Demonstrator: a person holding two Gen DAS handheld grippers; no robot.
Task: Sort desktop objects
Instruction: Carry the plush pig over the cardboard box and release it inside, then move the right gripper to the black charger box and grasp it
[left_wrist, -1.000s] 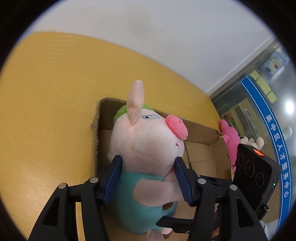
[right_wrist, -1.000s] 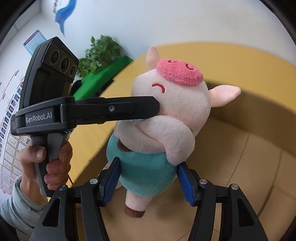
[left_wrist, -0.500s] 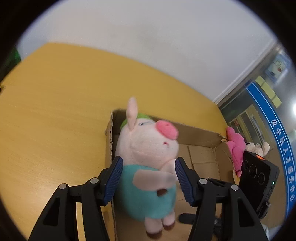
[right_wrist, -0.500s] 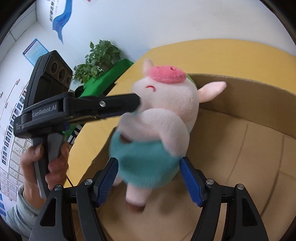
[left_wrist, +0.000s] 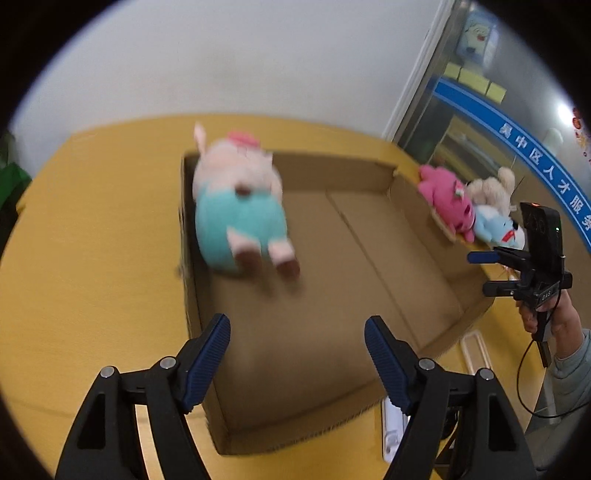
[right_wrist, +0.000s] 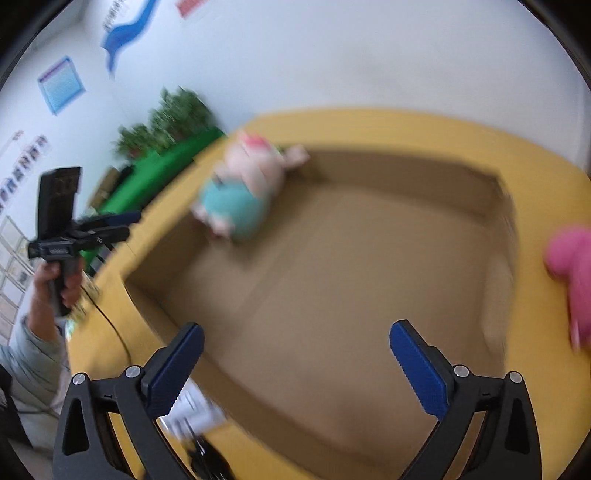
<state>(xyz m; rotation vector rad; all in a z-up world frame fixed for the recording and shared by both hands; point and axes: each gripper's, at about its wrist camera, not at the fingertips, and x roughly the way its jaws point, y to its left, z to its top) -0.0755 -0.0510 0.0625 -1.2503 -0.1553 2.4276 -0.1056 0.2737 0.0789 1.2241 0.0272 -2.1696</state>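
At the bottom of the left wrist view, the left gripper (left_wrist: 297, 334) stood wide open with nothing between its blue pads, poised above the near end of the shallow cardboard box (left_wrist: 373, 258) on the yellow table (left_wrist: 92, 240). The right gripper (right_wrist: 295, 341) was likewise spread wide and empty over the box (right_wrist: 332, 277). Farther in, the plush pig (left_wrist: 240, 206) in teal overalls lay blurred in the box's far left corner, feet toward the camera; the right view showed it (right_wrist: 243, 192) at upper centre against the same wall. Only the left view showed the white and blue plush toys (left_wrist: 493, 206) beside the pink plush (left_wrist: 447, 201) past the box's right wall, at right; the right view caught just the pink one (right_wrist: 570, 266). Only the right view showed the potted plant (right_wrist: 170, 118) at upper left.
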